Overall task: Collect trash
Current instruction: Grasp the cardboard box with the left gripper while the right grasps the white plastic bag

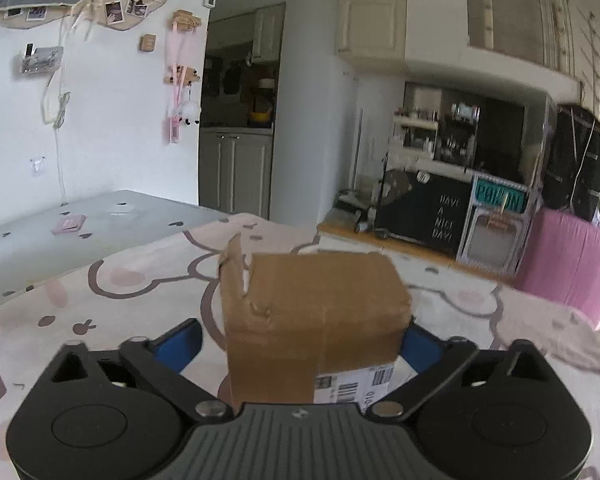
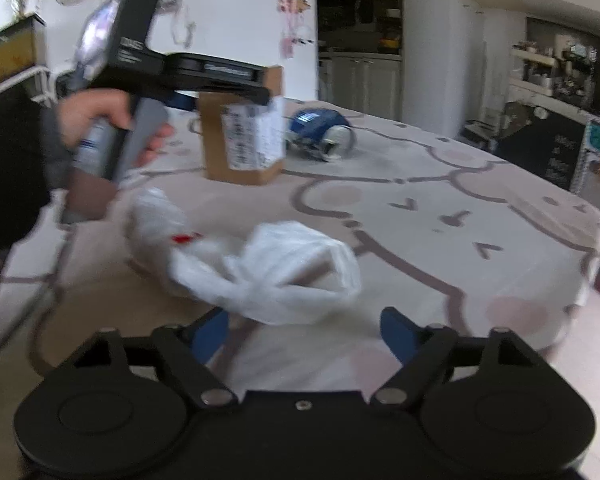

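A brown cardboard box [image 1: 312,312] with a shipping label stands upright on the patterned tablecloth, its top flap torn up. My left gripper [image 1: 298,340] straddles it. A gap shows between the left blue finger [image 1: 180,344] and the box wall, while the right finger [image 1: 418,342] sits at the box's edge. In the right wrist view the same box [image 2: 242,140] stands further back, with a hand [image 2: 100,116] holding the left gripper over it. A crumpled white plastic bag [image 2: 268,276] lies just ahead of my right gripper [image 2: 304,328], which is open, its fingertips either side of the bag's near edge.
A crumpled blue and white wrapper [image 2: 322,136] lies on the pink tablecloth [image 2: 460,208] to the right of the box. The table's rounded right edge [image 2: 592,240] drops off. A grey table [image 1: 60,232] stands to the left, and kitchen cabinets and shelves stand behind.
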`<control>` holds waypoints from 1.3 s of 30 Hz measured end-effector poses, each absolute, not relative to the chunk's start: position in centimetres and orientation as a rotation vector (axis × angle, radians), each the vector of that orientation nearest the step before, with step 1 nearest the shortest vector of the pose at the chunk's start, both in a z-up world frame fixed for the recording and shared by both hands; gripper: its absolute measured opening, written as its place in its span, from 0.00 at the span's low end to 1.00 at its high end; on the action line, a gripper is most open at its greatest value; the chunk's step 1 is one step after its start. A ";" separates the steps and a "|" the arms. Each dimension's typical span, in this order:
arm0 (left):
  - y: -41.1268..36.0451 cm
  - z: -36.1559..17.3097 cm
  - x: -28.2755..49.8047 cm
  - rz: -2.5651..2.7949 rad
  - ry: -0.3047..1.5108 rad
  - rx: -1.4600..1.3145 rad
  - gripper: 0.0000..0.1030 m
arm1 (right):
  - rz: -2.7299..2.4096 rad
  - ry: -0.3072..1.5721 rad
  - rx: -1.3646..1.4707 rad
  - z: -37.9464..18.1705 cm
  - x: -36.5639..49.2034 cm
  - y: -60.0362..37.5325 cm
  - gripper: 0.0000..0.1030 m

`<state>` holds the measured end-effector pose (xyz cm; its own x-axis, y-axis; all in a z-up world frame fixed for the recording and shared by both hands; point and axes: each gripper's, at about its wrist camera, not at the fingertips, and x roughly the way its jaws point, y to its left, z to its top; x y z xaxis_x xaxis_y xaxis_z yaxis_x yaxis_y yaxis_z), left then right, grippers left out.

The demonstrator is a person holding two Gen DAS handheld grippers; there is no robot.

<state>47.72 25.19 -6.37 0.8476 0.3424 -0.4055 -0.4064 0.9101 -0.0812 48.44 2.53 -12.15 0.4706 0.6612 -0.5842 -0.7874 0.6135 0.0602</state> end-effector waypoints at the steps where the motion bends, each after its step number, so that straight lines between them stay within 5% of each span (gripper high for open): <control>1: 25.3 -6.1 47.5 0.387 0.391 -0.167 0.87 | 0.910 0.609 -0.222 -12.0 48.1 2.7 0.63; 4: 25.6 -5.5 45.7 0.344 0.392 -0.166 0.86 | 0.905 0.621 -0.211 -11.5 46.9 3.0 0.41; 8: 26.0 -4.5 41.7 0.284 0.407 -0.133 0.86 | 0.930 0.625 -0.202 -10.8 44.8 3.1 0.33; 23: 25.6 -1.5 31.4 -0.017 0.751 0.033 0.86 | 0.695 0.608 0.027 -7.5 46.3 0.2 0.39; 32: 22.4 -2.1 28.5 -0.101 0.707 0.085 0.86 | 0.503 0.661 0.175 -8.5 55.9 2.6 0.41; 39: 21.2 -1.9 28.4 -0.099 0.612 0.042 0.86 | 0.552 0.723 0.146 -7.5 52.9 3.1 0.49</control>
<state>28.40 21.21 -1.92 0.8139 -0.0804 -0.5755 0.1054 0.9944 0.0101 52.87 3.10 -7.50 0.6146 0.5262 -0.5877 -0.4279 0.8483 0.3120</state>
